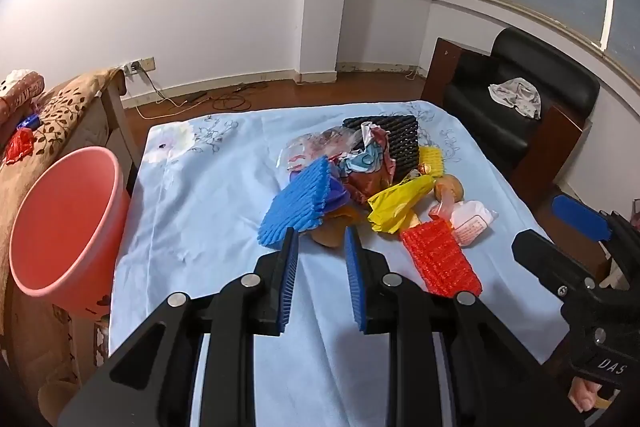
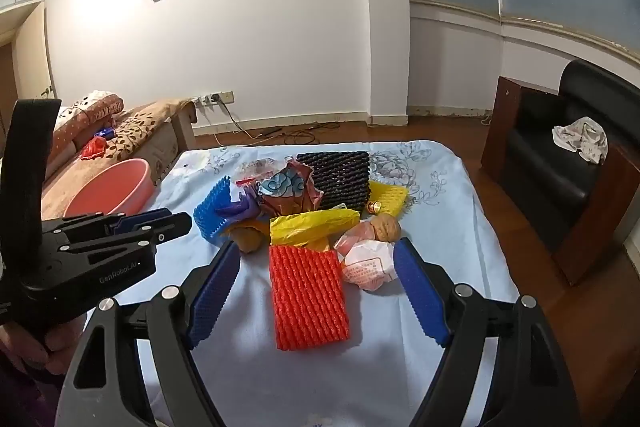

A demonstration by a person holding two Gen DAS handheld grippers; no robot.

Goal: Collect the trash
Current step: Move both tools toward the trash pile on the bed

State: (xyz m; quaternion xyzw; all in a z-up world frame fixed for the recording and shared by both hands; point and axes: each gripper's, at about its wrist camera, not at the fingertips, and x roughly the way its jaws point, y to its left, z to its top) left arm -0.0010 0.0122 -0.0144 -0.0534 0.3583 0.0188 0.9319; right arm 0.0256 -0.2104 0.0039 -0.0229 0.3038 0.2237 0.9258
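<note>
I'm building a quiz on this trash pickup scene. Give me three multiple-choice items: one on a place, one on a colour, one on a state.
1. Where is the pink basin?
A. left of the table
B. on the armchair
C. on the trash pile

2. What colour is the foam net nearest the right tongs?
A. black
B. red
C. green

3. How are the right tongs?
A. wide open, empty
B. shut on a walnut
C. shut on the basin

Answers: A, it sits beside the table's left edge; B, red net lies between the jaws; A, pads apart, touching nothing.
</note>
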